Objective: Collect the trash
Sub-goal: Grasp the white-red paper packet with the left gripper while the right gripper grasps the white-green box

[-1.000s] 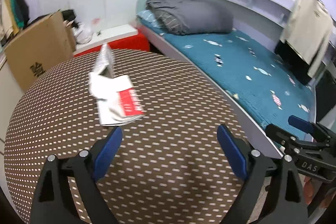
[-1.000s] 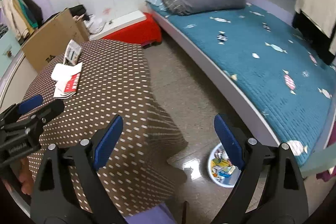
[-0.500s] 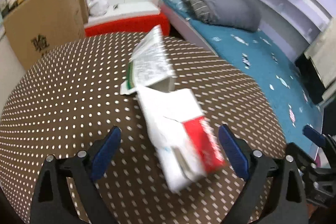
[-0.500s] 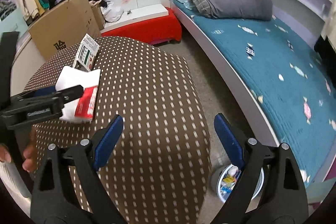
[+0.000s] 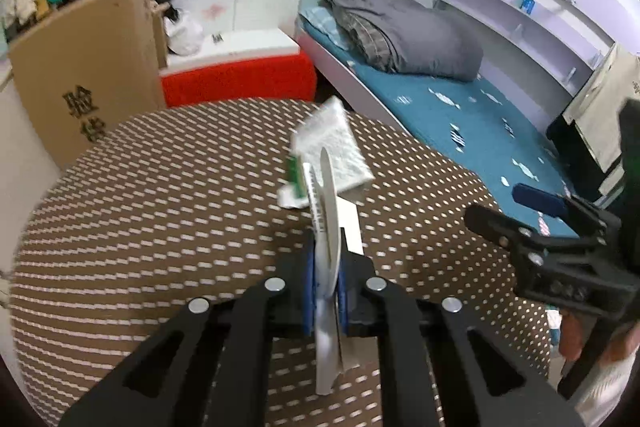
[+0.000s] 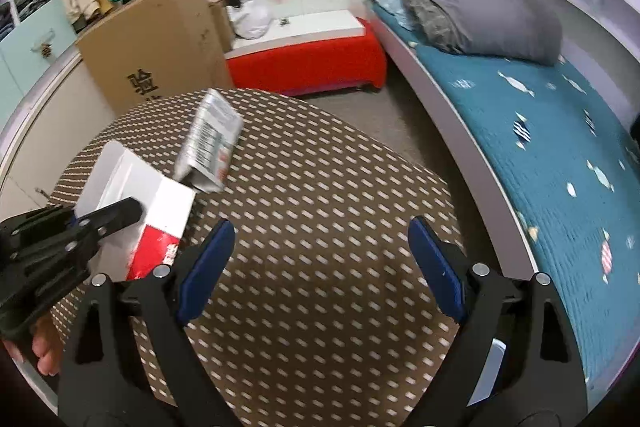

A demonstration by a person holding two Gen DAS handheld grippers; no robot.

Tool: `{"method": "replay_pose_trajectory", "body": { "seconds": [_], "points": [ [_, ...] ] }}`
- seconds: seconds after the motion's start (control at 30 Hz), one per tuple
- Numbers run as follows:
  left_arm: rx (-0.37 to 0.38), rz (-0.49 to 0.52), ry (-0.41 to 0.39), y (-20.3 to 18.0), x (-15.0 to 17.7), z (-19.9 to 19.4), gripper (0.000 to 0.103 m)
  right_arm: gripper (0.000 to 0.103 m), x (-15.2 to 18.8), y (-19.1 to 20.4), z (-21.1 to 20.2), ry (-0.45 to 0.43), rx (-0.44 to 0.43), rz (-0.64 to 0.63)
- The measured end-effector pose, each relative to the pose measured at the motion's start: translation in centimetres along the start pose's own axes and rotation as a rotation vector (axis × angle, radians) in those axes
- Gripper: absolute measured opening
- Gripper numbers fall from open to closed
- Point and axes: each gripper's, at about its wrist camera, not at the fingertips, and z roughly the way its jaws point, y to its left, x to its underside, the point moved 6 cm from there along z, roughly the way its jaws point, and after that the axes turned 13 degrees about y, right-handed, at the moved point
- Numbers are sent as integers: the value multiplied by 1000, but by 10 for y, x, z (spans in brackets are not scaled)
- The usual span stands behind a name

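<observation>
Since the earlier frame my left hand-held gripper (image 5: 326, 291) is closing on the red-and-white carton (image 6: 140, 223) above the desk (image 5: 160, 227), right hand-held gripper (image 6: 320, 267) open and empty; next, presumably, binning it.

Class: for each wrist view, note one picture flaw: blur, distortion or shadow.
Left wrist view: the dotted tablecloth smears into streaks, and black fisheye corners frame the picture. Right wrist view: the bed edge bows into a curve, and a shadow falls on the cloth between the open right gripper fingers.

Left tool (image 5: 326, 291) jaws closing, right tool (image 6: 320, 267) jaws wide apart, both angled downward
</observation>
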Motion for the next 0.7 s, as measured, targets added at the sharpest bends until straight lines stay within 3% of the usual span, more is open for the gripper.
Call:
{"method": "replay_pose_trajectory", "body": {
  "seconds": [0.17, 0.47, 0.53, 0.57, 0.7],
  "points": [
    [-85, -51, -67, 39, -15, -28, 9, 87, -25, 34, 18, 58, -68, -61],
    [-229, -141, -102, 100, -47, -38, 9, 86, -68, 77, 71, 139, -48, -112],
    [-238, -155, -91, 107, -48, -33, 9, 50, -68, 78, 79, 168, -63, -110],
    [-240, -158, -84, 109, -48, -30, 9, 41, -66, 76, 79, 169, -86, -94],
    [-242, -145, -73, 102, -39, -27, 9, 36, -57, 70, 56, 116, -101, -92]
  ]
}}
